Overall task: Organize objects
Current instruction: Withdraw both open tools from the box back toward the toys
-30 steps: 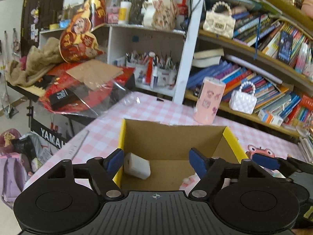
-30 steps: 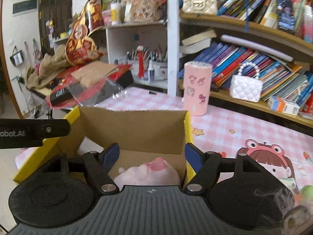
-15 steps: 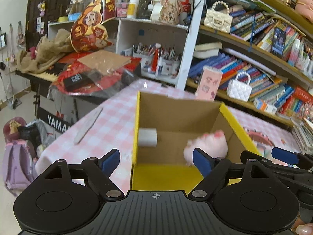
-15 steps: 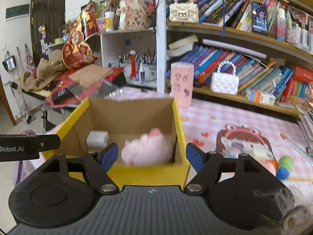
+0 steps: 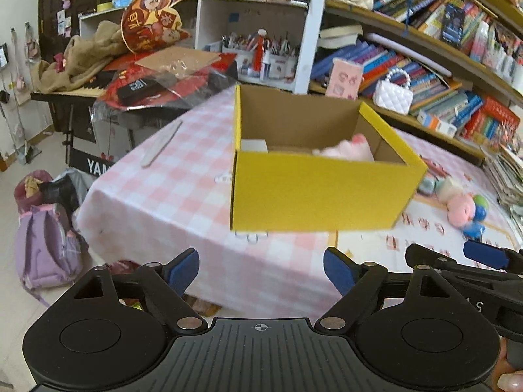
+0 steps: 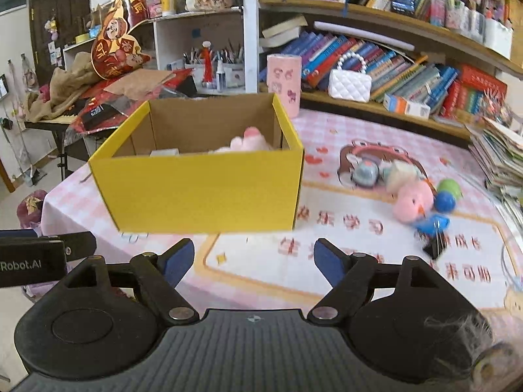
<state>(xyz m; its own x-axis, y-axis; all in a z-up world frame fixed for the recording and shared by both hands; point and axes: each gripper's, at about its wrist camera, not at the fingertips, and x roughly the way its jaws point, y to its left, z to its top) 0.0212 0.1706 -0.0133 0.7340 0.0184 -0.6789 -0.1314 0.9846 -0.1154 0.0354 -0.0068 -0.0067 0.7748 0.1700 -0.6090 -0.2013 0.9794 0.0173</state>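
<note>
Since a second ago we have drawn both grippers back from over the yellow box [image 5: 323, 189], so its whole front wall now shows where before we looked straight down into it. Our left gripper [image 5: 260, 271] hangs off the near table edge with its blue pads spread apart and nothing between them; our right gripper [image 6: 254, 263] is likewise spread and empty above the printed mat [image 6: 359, 254]. The box stands on the pink checked tablecloth [image 5: 183, 192], and inside it we see a pink plush toy [image 6: 248, 140] toward the right and a white block [image 5: 253, 145] at the left. To the right of the box, well apart from it, a cluster of small toys [image 6: 421, 196] lies on the mat. Behind the table, bookshelves [image 6: 408, 65] crowd the wall, a pink canister [image 6: 283, 78] stands just beyond the box, and a purple backpack [image 5: 45, 245] sits on the floor at left.
</note>
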